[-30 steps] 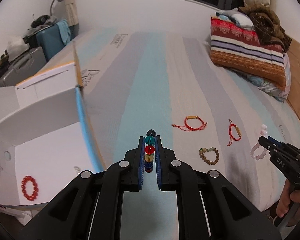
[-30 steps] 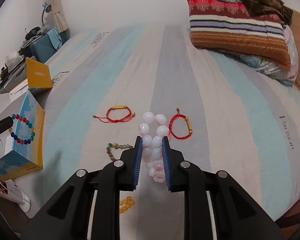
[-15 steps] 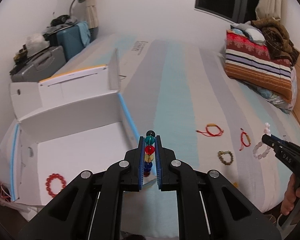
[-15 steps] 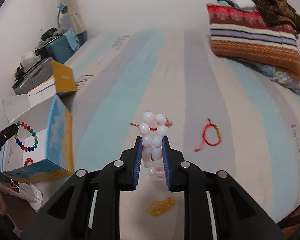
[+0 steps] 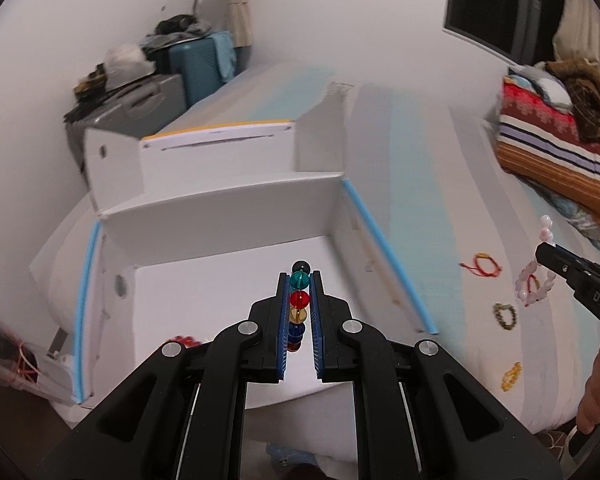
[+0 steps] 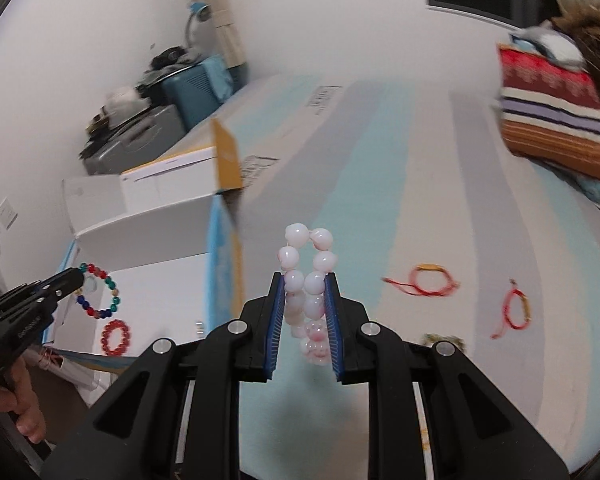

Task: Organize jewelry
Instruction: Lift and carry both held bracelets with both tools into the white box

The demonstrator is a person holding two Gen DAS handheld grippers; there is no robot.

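Bedroom, white walls. Bed [image 5: 412, 184] with pale blue and grey striped cover; folded striped blanket [image 5: 556, 152] at the far right, suitcases [image 5: 148, 92] against the wall at left. Open white box [image 5: 228, 216] with blue edges sits at the bed's near left side; a red bead bracelet [image 6: 116, 337] lies on its floor.

Left tool [image 5: 299, 312]: fingers pressed onto a multicoloured bead bracelet [image 5: 299, 308], held above the box interior. Seen from the right wrist, the loop hangs from the tool tip over the box.

Right tool [image 6: 305, 312]: fingers pinching a pink-white bead bracelet [image 6: 308, 280], raised above the bed cover, right of the box.

On the cover, well apart from the box: two red cord bracelets [image 6: 428, 282] [image 6: 514, 312], a dull green bead bracelet [image 5: 506, 316], a yellow bead bracelet [image 5: 511, 376].
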